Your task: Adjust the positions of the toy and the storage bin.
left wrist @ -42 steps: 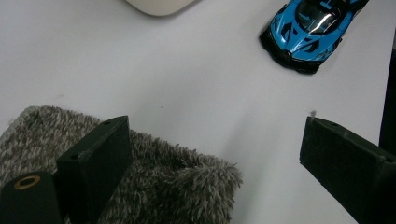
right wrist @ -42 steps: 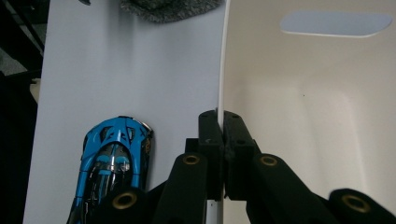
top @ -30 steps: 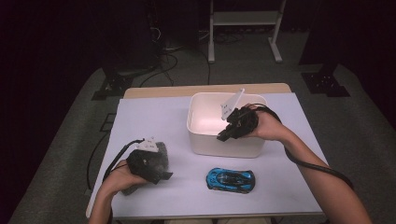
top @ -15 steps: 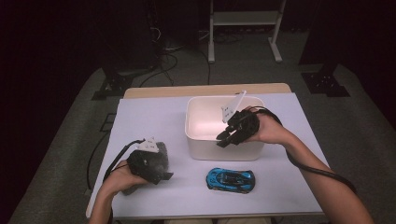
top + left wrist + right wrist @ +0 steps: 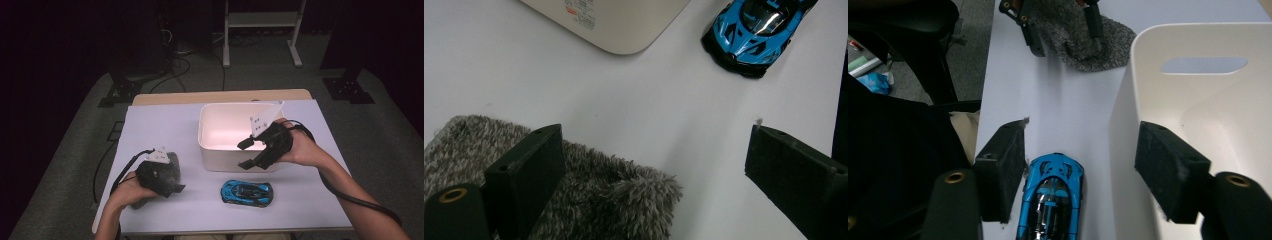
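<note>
A grey fuzzy cloth [image 5: 171,164] lies at the table's left. My left gripper [image 5: 172,183] rests over it, open wide. In the left gripper view [image 5: 651,160] one jaw stands on the cloth [image 5: 589,200] and the other over bare table. A blue toy car [image 5: 247,192] sits at the front, just before a white bin [image 5: 212,150]. My right gripper [image 5: 248,153] hovers over the bin's near rim. Its jaws have just been opening and hold nothing. In the right gripper view [image 5: 1085,165] the car [image 5: 1053,200] and the bin's wall [image 5: 1198,100] lie below the jaws.
The white tabletop [image 5: 150,130] has free room behind the cloth and at the right of the bin. A wooden edge [image 5: 220,96] runs along the back. Cables and stand legs lie on the dark floor beyond.
My right gripper has drawn back from inside the bin toward its near rim and lifted a little, and its jaws have spread. The left gripper, cloth and car stayed put.
</note>
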A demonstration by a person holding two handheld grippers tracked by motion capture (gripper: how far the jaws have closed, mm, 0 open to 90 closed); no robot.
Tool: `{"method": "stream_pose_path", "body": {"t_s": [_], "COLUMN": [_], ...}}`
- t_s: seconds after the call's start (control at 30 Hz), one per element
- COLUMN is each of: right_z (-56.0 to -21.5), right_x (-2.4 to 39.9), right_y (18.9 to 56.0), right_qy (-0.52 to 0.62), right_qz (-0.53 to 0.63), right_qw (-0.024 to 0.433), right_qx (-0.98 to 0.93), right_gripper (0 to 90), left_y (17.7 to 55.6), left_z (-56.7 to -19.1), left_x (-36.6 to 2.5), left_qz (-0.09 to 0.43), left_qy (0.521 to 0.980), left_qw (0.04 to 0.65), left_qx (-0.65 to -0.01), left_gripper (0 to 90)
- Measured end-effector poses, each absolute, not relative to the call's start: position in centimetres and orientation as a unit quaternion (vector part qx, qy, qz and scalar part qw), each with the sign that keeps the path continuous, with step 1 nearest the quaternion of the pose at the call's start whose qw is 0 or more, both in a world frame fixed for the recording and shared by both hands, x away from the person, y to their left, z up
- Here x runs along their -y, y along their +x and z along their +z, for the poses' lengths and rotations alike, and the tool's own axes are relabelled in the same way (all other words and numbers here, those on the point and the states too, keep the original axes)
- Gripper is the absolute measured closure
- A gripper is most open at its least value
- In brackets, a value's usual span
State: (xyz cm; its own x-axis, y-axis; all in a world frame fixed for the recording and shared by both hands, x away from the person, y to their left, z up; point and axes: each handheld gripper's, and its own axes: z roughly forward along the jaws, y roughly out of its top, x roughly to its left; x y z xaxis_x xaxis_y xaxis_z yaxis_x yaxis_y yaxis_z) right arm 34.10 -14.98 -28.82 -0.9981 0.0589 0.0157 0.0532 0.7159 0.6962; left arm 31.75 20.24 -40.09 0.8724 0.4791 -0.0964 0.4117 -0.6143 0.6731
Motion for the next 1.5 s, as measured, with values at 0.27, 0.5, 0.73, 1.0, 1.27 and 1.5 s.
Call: {"method": "stream_pose_path", "body": {"t_s": [0.27,0.5,0.73,1.0,1.27,1.5], "right_z": [-31.4,-34.8,-38.2,-40.8,-42.5,-43.1], "right_x": [15.8,16.0,15.8,15.8,15.5,15.5], "right_y": [30.9,29.5,29.5,29.8,30.0,30.3], "right_qy": [0.036,0.045,0.062,0.079,0.087,0.092], "right_qz": [0.378,0.361,0.345,0.338,0.328,0.330], "right_qw": [0.014,0.014,0.007,0.012,0.025,0.034], "right_qx": [-0.925,-0.931,-0.936,-0.938,-0.940,-0.939], "right_gripper": [26.9,24.0,22.0,19.6,18.3,17.5], "left_y": [31.6,31.5,31.5,31.5,31.4,31.4], "left_z": [-39.9,-39.9,-39.9,-40.0,-40.0,-40.0], "left_x": [-20.1,-20.1,-20.3,-20.2,-20.2,-20.2], "left_qz": [0.050,0.049,0.051,0.049,0.046,0.045], "left_qy": [0.897,0.898,0.898,0.897,0.899,0.899], "left_qw": [0.365,0.362,0.363,0.364,0.362,0.363], "left_qx": [-0.245,-0.244,-0.244,-0.245,-0.242,-0.239], "left_gripper": [8.7,8.7,8.7,8.7,8.7,8.7]}}
